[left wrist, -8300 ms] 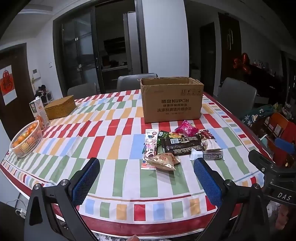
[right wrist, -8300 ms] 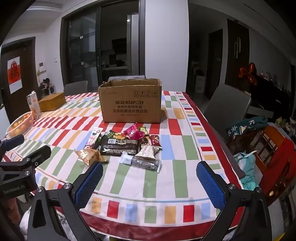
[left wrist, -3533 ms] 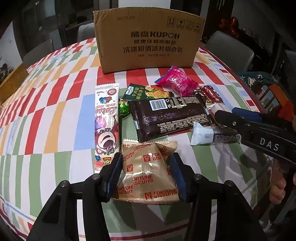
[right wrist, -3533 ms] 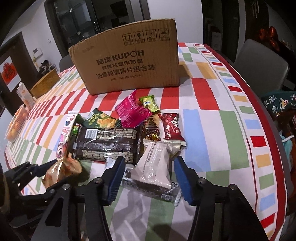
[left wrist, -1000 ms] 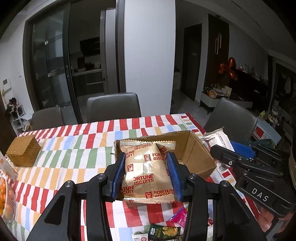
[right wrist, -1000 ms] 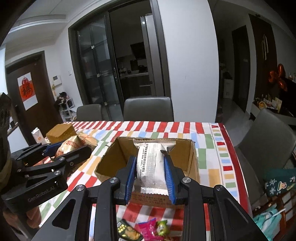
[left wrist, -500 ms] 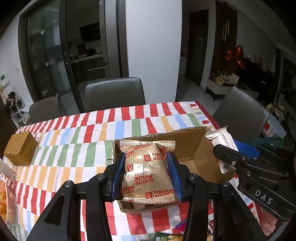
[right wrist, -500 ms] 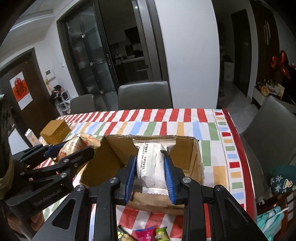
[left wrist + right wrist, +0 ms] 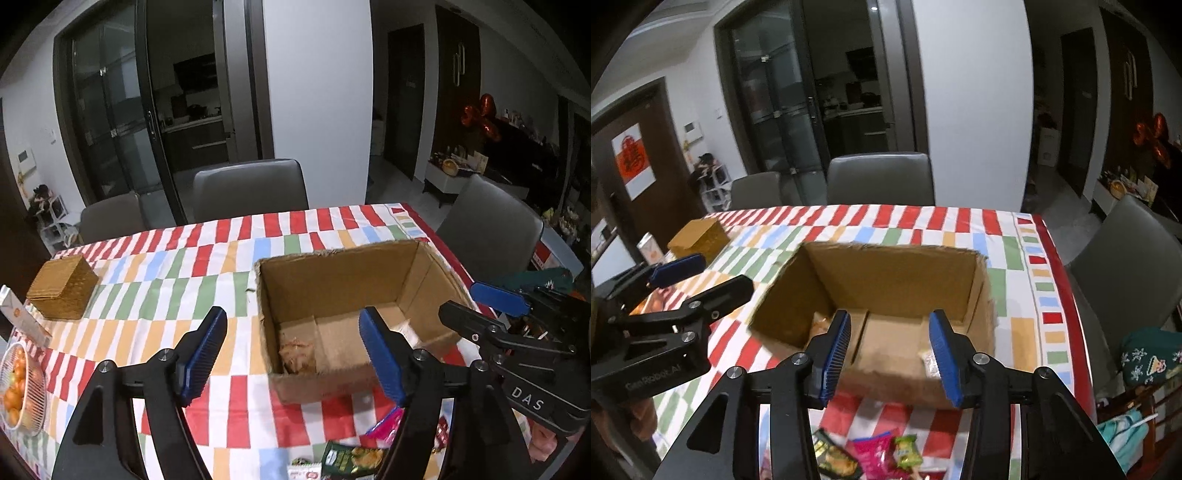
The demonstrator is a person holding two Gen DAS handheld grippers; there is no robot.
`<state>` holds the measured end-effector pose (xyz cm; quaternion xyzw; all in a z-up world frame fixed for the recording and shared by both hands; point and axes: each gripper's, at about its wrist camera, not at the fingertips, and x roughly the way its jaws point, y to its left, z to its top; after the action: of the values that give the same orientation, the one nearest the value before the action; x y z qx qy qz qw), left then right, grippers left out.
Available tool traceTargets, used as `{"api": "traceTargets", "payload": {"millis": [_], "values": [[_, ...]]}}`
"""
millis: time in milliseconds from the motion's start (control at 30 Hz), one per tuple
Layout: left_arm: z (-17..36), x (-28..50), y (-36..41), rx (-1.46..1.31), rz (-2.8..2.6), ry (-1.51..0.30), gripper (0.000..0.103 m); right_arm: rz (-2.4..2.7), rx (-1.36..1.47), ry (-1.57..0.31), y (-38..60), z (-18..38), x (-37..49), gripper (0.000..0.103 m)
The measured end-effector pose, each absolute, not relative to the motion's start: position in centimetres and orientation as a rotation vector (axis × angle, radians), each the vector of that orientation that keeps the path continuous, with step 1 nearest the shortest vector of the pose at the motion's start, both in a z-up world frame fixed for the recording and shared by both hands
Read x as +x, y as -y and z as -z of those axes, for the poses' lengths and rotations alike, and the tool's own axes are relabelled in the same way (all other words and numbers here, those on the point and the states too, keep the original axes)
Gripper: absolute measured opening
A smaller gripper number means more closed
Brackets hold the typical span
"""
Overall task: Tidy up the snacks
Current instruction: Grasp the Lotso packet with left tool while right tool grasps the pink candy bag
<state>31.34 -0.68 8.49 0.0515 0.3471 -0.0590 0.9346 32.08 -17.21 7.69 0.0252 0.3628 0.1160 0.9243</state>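
An open cardboard box [image 9: 332, 254] stands on the striped table, seen from above in both views. Inside it a tan Fortune biscuit packet [image 9: 297, 356] lies at the left and a white packet [image 9: 404, 328] at the right. My left gripper [image 9: 293, 317] hovers over the box's near left corner, its jaws opening with nothing between them. My right gripper [image 9: 890, 317] hangs over the box [image 9: 894, 251], its jaws also opening and empty. The white packet [image 9: 929, 363] lies below its right finger and the tan packet [image 9: 822, 321] at the box's left wall.
Loose snacks lie in front of the box: a pink packet [image 9: 875, 454], a green candy [image 9: 907, 450], a green chip packet [image 9: 347, 458]. A wicker box [image 9: 62, 291], a carton [image 9: 18, 317] and an orange basket [image 9: 18, 387] stand at the left. Grey chairs [image 9: 251, 188] surround the table.
Both grippers have let go of their packets, which now lie in the box. Both sets of jaws stand wider, and both grippers have sunk a little toward the box.
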Motion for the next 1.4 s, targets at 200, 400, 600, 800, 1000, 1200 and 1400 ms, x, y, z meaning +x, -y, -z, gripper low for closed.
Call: {"api": "traceTargets", "payload": {"millis": [200, 400, 600, 800, 1000, 1200, 1400], "values": [[-7.9, 28.1, -0.1, 0.122, 0.115, -0.69, 0.074, -0.269, 0.033, -0.736, 16.3, -7.0, 28.9, 0.045], [-6.9, 25.0, -0.6, 0.128, 0.118, -0.688, 0.075, -0.295, 0.013, -0.739, 15.3, -5.7, 26.3, 0.045], [-6.0, 22.2, -0.8, 0.106, 0.118, -0.695, 0.076, -0.329, 0.028, -0.758, 14.8, -4.1, 24.0, 0.045], [-4.5, 19.6, -0.7, 0.129, 0.113, -0.708, 0.077, -0.352, 0.005, -0.8, 14.3, -2.0, 21.9, 0.045], [-2.0, 18.0, -1.1, 0.105, 0.113, -0.77, 0.077, -0.359, -0.01, -0.848, 13.9, -0.1, 20.5, 0.045], [1.1, 17.1, -1.4, 0.072, 0.112, -0.849, 0.077, -0.369, -0.04, -0.898, 13.5, 1.9, 19.7, 0.045], [4.0, 16.8, -1.8, 0.055, 0.1, -0.932, 0.077, -0.365, -0.056, -0.95, 13.4, 3.7, 19.8, 0.045]]}}
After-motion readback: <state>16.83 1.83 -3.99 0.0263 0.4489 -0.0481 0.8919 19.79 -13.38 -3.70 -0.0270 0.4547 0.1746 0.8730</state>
